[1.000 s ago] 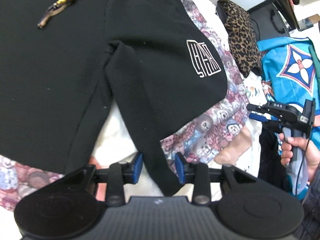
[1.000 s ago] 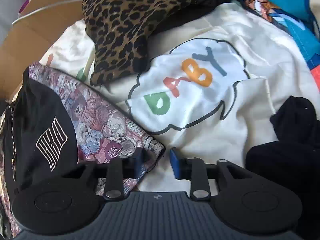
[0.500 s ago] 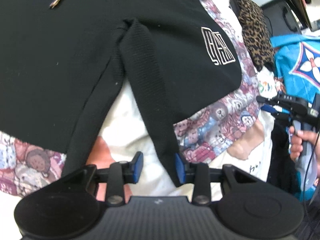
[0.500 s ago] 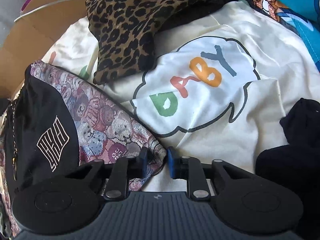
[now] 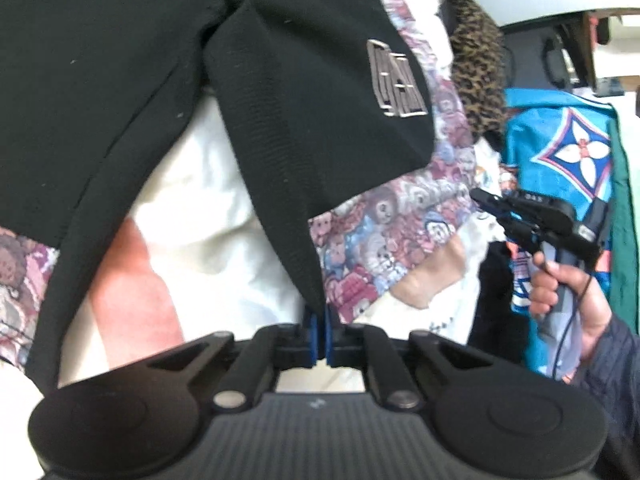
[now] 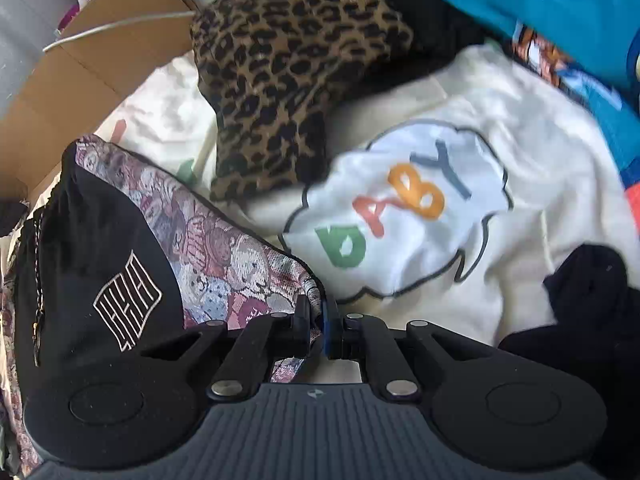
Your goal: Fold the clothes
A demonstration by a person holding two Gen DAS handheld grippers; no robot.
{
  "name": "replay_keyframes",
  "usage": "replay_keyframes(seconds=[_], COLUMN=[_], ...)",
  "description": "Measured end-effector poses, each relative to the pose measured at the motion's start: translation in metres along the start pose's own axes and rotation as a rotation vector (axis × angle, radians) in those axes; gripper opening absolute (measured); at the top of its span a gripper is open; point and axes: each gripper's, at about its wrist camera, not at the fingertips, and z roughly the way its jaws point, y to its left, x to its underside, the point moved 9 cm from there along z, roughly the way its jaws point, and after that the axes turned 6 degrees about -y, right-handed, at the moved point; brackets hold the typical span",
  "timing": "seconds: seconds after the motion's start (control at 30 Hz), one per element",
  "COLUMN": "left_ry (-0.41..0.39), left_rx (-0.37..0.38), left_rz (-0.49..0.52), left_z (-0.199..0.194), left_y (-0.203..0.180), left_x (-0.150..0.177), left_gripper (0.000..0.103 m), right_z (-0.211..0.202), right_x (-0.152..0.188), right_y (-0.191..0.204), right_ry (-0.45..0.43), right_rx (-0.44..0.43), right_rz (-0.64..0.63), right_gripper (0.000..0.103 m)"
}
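Now the left gripper (image 5: 319, 336) is clamped on the tip of the black shorts (image 5: 120, 60), at the inner corner of one leg, and the right gripper (image 6: 319, 330) is pinched on the hem of the teddy-print garment (image 6: 224, 256) lying under them. The shorts lie spread over the print piece on a cream BABY shirt (image 6: 460, 152). To do this well, lift both corners together, keeping the cloth taut so no crease forms. A second ago both pairs of fingers stood apart around the cloth; they are together on it now
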Motion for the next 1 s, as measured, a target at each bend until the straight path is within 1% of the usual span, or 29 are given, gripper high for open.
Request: replay_keyframes(seconds=[0.2,0.23,0.33,0.47,0.7,0.73,0.77,0.83,0.9,1.0], left_ry=[-0.007,-0.002,0.018,0.053,0.083,0.088,0.093,0.104,0.105,0.074], left_rx=[0.057,0.056,0.047,0.011,-0.015,-0.023,-0.033,-0.052,-0.068,-0.093], left_rz=[0.010,0.013,0.015,0.017,0.047,0.048,0.050,0.052,0.047,0.040], left_z=[0.007,0.010,0.018,0.028,0.028,0.026,0.024,0.020,0.013,-0.003], left_y=[-0.014,-0.014,-0.013,-0.003,0.006,0.006,0.007,0.008,0.009,0.012], left_x=[0.002,0.002,0.004,0.011,0.013,0.012,0.010,0.008,0.004,-0.005], left_gripper=[0.003,0.003,0.003,0.003,0.004,0.005,0.008,0.008,0.011,0.021], right_z=[-0.011,-0.012,-0.008,0.002,0.013,0.013,0.011,0.005,-0.002,-0.015], right_x=[-0.014,-0.015,-0.013,-0.004,0.009,0.009,0.009,0.007,0.006,0.005], right_y=[0.004,0.004,0.003,-0.003,-0.011,-0.013,-0.012,-0.008,-0.001,0.013], right_ry=[-0.045,-0.049,-0.043,-0.009,0.034,0.040,0.044,0.038,0.027,0.013], right_rx=[0.018,0.022,0.043,0.079,0.145,0.159,0.169,0.171,0.163,0.141], right_rz=[-0.020,-0.026,-0.047,-0.063,-0.060,-0.057,-0.056,-0.062,-0.079,-0.094], right_gripper=[0.004,0.004,0.004,0.004,0.005,0.005,0.007,0.007,0.010,0.011])
